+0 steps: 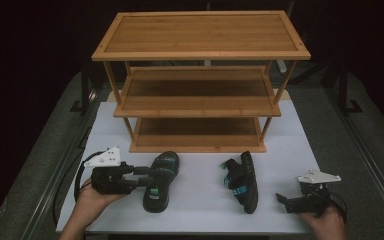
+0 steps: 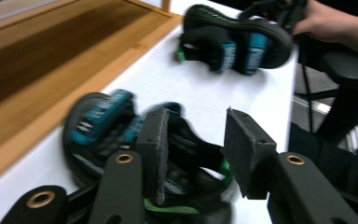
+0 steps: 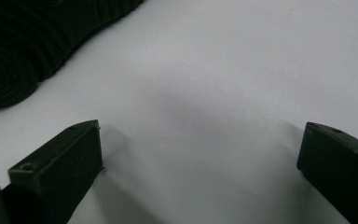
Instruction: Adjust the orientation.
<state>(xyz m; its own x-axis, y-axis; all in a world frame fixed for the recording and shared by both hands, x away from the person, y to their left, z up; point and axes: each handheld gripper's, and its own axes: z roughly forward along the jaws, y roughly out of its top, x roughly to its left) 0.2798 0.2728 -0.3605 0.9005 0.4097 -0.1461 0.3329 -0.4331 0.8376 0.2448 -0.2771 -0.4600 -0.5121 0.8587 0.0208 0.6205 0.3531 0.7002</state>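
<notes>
the left gripper (image 1: 141,176) stands apart over the near sandal's (image 1: 161,181) edge without pressing it, so closing too shallow could let it slip out, while the right gripper (image 1: 280,198) waits wide apart beside the other sandal (image 1: 243,181).

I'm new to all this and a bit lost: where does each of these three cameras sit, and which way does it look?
High view: above the person's side, looking forward and down at the table, rack and two sandals; both hands show.
Left gripper view: on the left gripper, looking along open jaws at the near sandal.
Right gripper view: on the right gripper, looking at bare table past open jaws.
Shared: the far sandal shows in all three.
</notes>
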